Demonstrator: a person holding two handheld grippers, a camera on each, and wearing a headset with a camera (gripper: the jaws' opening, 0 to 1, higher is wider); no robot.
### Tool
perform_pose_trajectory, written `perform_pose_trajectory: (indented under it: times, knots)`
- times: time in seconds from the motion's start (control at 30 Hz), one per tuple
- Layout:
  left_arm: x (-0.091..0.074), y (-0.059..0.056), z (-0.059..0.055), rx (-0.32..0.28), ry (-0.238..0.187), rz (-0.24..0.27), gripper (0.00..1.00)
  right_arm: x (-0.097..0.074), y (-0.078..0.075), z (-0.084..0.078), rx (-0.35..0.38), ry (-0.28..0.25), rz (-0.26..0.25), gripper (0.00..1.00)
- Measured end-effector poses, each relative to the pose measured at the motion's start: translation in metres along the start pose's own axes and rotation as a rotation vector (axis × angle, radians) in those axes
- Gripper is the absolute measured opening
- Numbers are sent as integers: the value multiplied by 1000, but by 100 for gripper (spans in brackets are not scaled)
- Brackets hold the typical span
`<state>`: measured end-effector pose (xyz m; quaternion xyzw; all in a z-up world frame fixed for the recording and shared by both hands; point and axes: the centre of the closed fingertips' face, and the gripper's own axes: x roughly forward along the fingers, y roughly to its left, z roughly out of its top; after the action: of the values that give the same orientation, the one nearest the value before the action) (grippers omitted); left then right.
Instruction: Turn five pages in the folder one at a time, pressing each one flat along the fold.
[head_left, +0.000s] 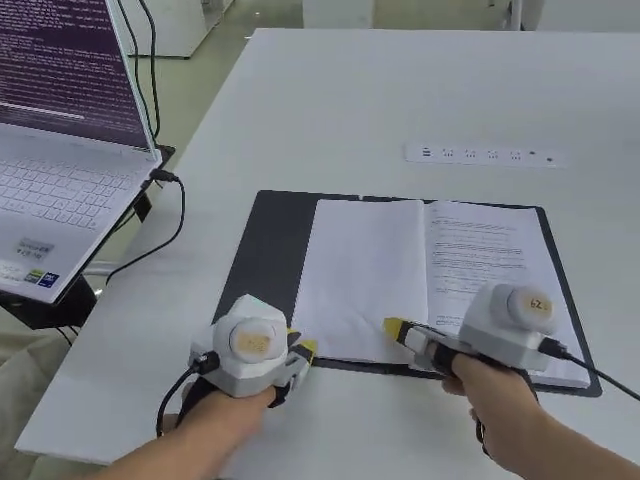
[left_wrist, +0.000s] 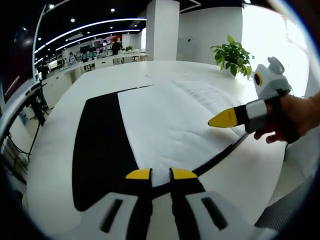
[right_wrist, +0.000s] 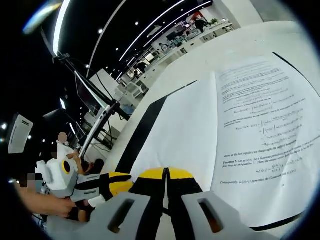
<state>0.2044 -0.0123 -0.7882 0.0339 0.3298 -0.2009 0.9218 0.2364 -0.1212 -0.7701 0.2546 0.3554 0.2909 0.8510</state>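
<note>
An open folder with a black cover lies on the white table. Its left page is blank and flat; its right page carries printed text. My right gripper is shut, its yellow tips resting low over the bottom edge of the blank page near the fold. In the left gripper view the right gripper comes in over the blank page. My left gripper sits at the folder's front left edge, its jaws a narrow gap apart with nothing between them.
An open laptop stands at the left on a lower stand, with a black cable trailing along the table's left edge. A white power strip lies beyond the folder. A potted plant stands far off.
</note>
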Motion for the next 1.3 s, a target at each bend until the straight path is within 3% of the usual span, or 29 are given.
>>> perform_pose_trajectory:
  times: [0.03, 0.07, 0.1, 0.17, 0.23, 0.43, 0.53, 0.7, 0.93, 1.1, 1.3]
  knots:
    - [0, 0, -2, -2, 4, 1, 12, 1, -1, 2, 10, -1, 3, 0]
    - [-1, 0, 0, 22, -28, 6, 11, 2, -3, 5, 40, -6, 14, 0]
    - [-3, -1, -5, 8, -10, 13, 11, 3, -5, 8, 60, -11, 14, 0]
    - [-1, 0, -3, 22, -29, 25, 11, 6, -12, 15, 119, -17, 14, 0]
    - [-1, -2, -2, 76, -30, 31, 11, 9, -18, 22, 204, -13, 24, 0]
    - [-3, -1, -2, 64, -24, 42, 11, 19, -33, 38, 431, 18, 35, 0]
    - [-2, -1, -2, 62, -29, 47, 11, 23, -38, 46, 500, 33, 38, 0]
    - [-2, -1, -3, 67, -32, 55, 11, 30, -59, 63, 671, 6, 14, 0]
    - [-3, -1, -3, 66, -43, 63, 11, 39, -60, 75, 762, -4, 61, 0]
    - [-3, -1, -3, 62, -44, 66, 11, 48, -68, 90, 851, -64, 56, 0]
    - [-2, 0, -4, 54, -52, 79, 10, 59, -77, 103, 885, -109, 44, 0]
